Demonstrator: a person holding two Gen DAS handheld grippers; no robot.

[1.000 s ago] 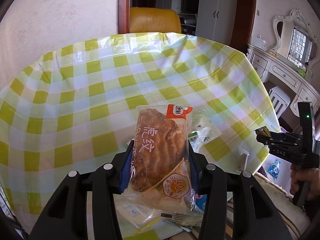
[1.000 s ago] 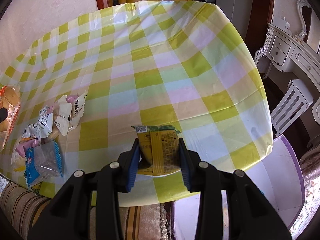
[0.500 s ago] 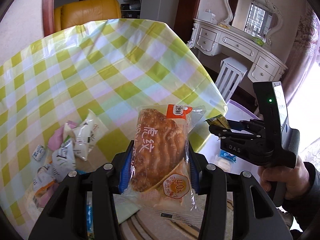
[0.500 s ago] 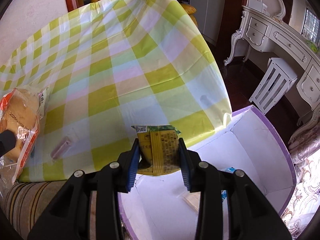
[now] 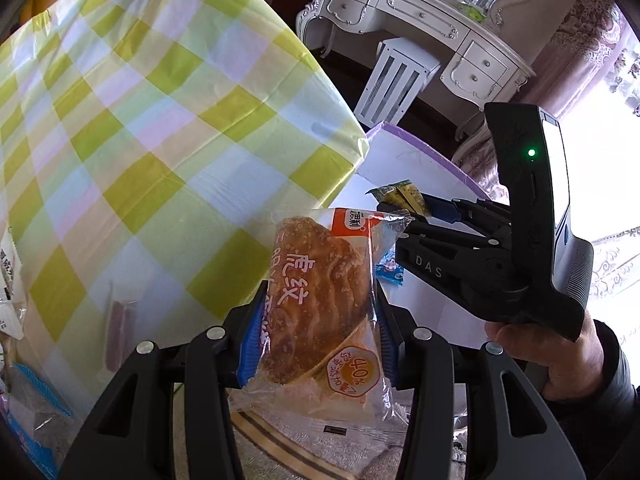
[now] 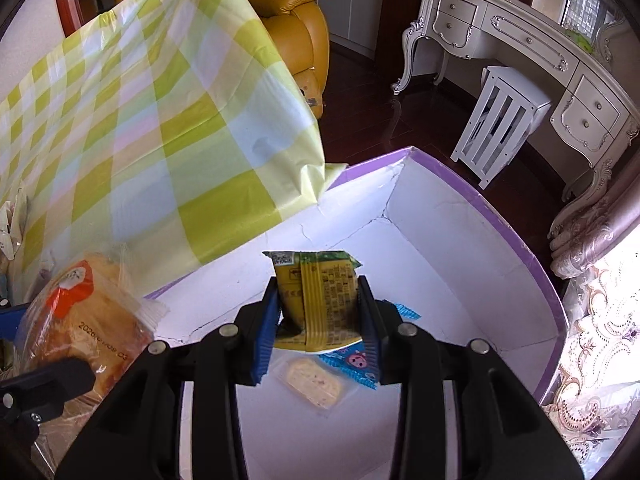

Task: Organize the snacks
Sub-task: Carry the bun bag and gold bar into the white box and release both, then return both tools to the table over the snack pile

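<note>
While the left tongs (image 5: 318, 332) clamp a bread pack (image 5: 320, 300) beside the table (image 5: 160, 120), the right tongs (image 6: 318, 320) grip a yellow packet (image 6: 316, 296) above the white box (image 6: 460, 240) holding two snacks.

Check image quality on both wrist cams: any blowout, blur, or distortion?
Left wrist view: window at right blown out to white; the clear-wrapped bread packet stays sharp in the left gripper. Right wrist view: curtain area at lower right overexposed; the yellow foil snack packet is crisp; fisheye bends the purple-rimmed white box.
</note>
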